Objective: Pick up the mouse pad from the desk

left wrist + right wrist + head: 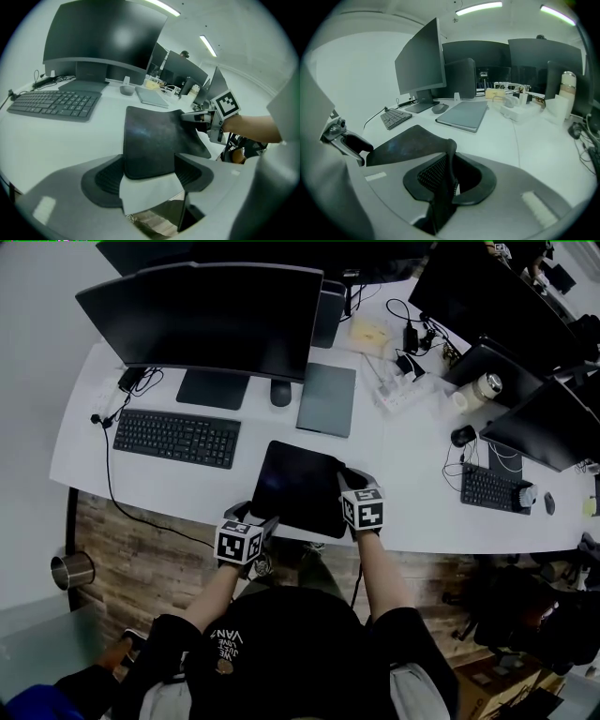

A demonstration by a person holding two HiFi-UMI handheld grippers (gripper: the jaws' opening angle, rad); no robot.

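Note:
The black mouse pad (298, 486) lies on the white desk (412, 460), near its front edge. My right gripper (351, 484) is shut on the pad's right edge, which curls upright between the pads (449, 157). In the left gripper view that edge is raised off the desk at the right gripper (191, 116). My left gripper (253, 521) is at the pad's near left corner. Its jaws stand wide, with the pad's near edge (149, 154) between them and no pad pressing on it. The left gripper's fingers (347, 140) show at the left of the right gripper view.
Behind the pad are a black keyboard (176, 438), a monitor (211, 315), a mouse (281, 393) and a closed grey laptop (327, 399). To the right lie a second keyboard (495, 489), cables and a cup (488, 385). A metal bin (70, 570) stands on the floor.

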